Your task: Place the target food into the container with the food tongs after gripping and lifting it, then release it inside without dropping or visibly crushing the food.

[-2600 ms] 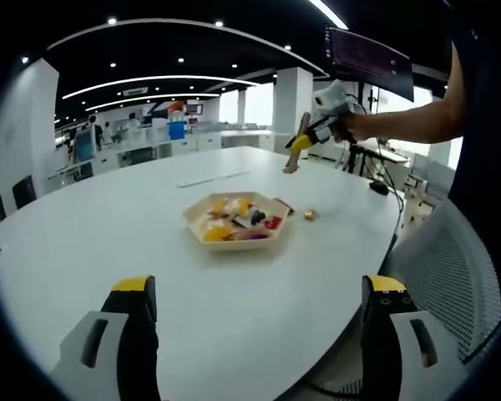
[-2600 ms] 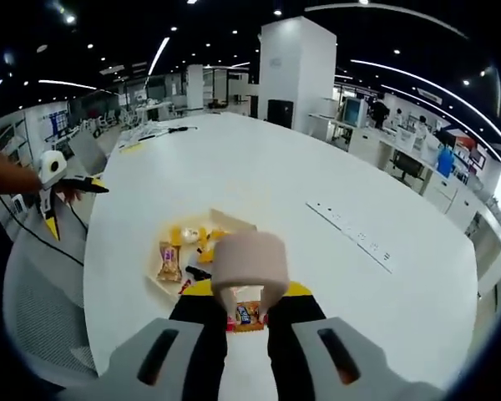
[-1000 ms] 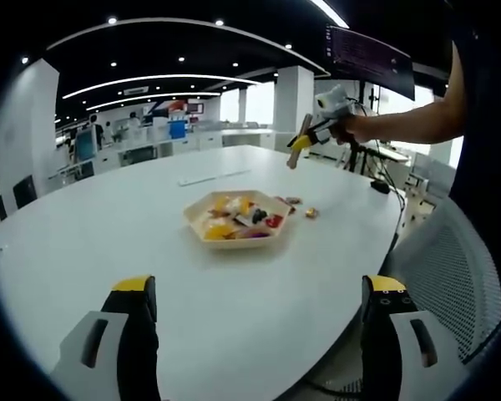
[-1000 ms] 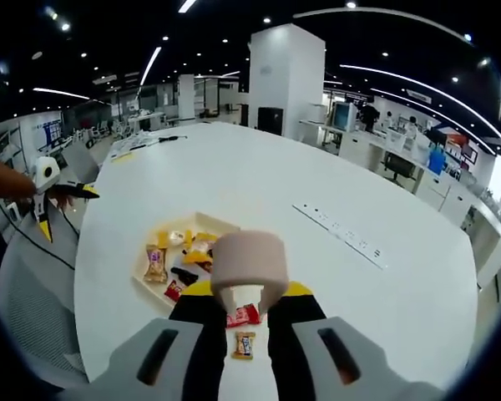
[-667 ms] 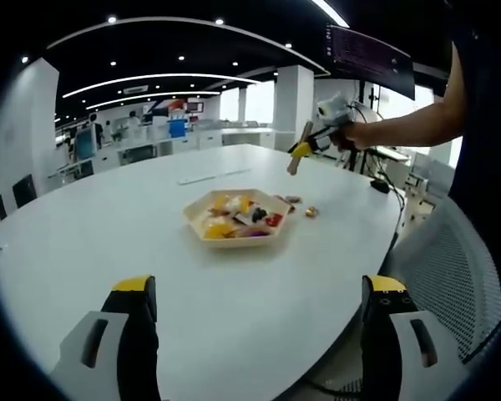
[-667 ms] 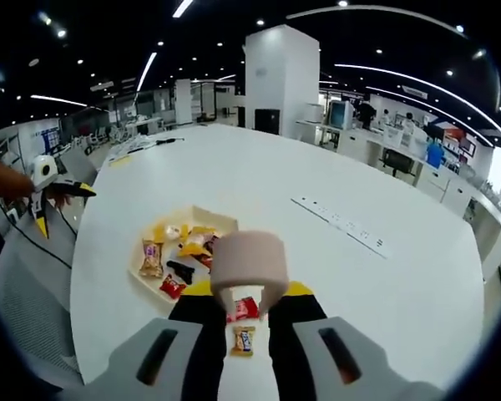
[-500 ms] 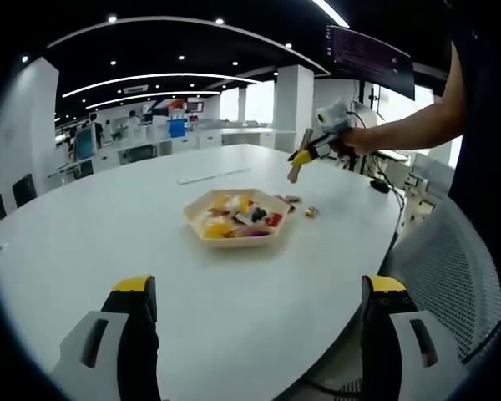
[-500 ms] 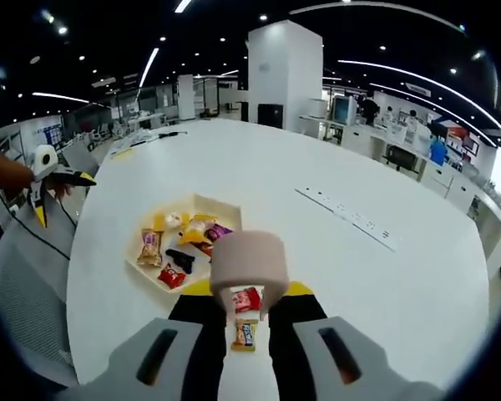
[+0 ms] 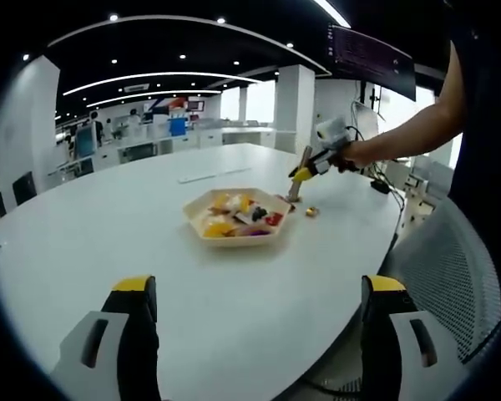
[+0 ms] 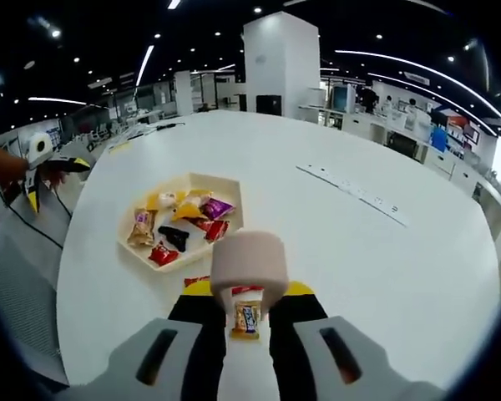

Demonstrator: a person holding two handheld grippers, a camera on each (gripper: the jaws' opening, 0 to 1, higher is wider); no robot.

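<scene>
A large white oval table (image 9: 83,242) is seen in an open office, and on it rests a cream hexagonal tray (image 9: 236,219) filled with small wrapped snacks in yellow, red, purple and black. In the left gripper view, the left gripper (image 9: 255,292) is held low at the near edge of the table, its yellow-tipped jaws spread wide apart with nothing between them. Farther off in that view, the right gripper (image 9: 297,185) is held in a person's hand (image 9: 348,154) just to the right of the tray, its tip lowered close to the table. In the right gripper view, the right gripper (image 10: 249,292) is closed on the beige looped handle of the food tongs (image 10: 249,266), whose ends point down toward the table. A small orange-and-blue wrapped candy (image 10: 247,318) lies on the table directly under the tongs, outside the tray (image 10: 225,190), and a red wrapped snack (image 10: 197,281) lies just beside it, between candy and tray. Whether the tongs touch the candy cannot be told. The left gripper (image 10: 33,180) is seen at the far left of that view, well apart from the tray.
</scene>
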